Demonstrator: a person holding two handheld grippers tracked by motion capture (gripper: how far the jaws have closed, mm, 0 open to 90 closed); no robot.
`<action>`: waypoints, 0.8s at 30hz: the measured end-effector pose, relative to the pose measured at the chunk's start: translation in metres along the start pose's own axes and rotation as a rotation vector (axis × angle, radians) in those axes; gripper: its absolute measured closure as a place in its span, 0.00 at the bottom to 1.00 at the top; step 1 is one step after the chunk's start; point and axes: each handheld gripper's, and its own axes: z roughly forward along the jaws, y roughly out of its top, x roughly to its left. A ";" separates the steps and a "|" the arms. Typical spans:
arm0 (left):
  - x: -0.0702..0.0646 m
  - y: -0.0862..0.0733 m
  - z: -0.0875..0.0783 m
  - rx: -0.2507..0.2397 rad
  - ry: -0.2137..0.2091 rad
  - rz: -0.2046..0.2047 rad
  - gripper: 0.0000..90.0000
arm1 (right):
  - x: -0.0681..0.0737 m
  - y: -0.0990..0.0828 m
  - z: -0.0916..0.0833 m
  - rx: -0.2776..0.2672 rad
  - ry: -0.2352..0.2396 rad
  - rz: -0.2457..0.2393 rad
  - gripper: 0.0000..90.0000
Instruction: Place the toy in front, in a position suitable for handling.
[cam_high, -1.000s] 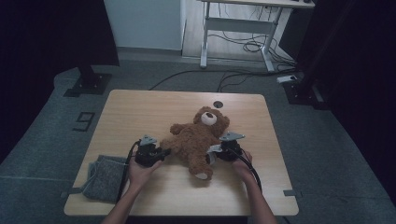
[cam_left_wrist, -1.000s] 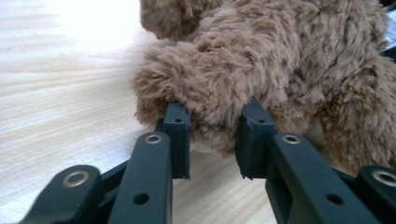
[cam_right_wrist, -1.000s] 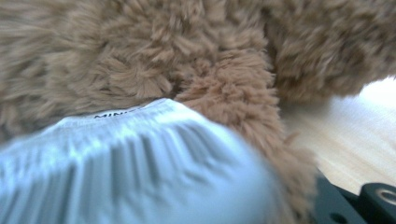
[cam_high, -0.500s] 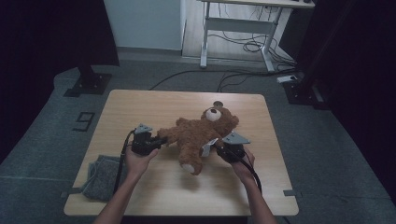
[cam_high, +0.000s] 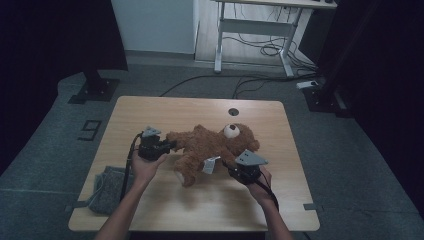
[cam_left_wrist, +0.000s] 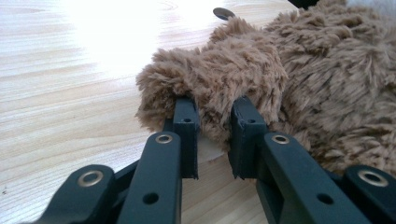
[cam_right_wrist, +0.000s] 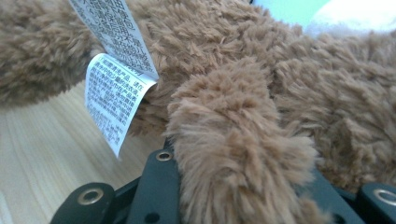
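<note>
Gripping teddy bear (cam_high: 210, 147) — both grippers.

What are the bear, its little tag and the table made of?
Bear: plush, judging by the long, shaggy brown pile. Tag: thin white fabric or paper, printed, curling. Table: pale wood or wood-look laminate, smooth, with visible grain; which one is unclear.

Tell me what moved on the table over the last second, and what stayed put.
The teddy bear has been swung round from sitting upright to lying across the table, head towards the right. The left claw moved left and away with one limb, still shut on it; the right claw keeps its grip on another limb. The grey cloth at the near-left corner stayed put.
</note>
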 end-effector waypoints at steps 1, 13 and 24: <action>0.000 0.000 0.001 0.001 0.001 -0.001 0.84 | 0.001 -0.001 0.000 -0.002 0.005 0.006 0.81; 0.001 0.005 0.023 0.032 0.011 0.014 0.83 | 0.022 -0.016 0.008 0.056 0.031 -0.029 0.81; 0.007 -0.008 0.023 0.054 0.003 0.000 0.81 | 0.026 -0.030 0.018 0.101 0.039 -0.018 0.80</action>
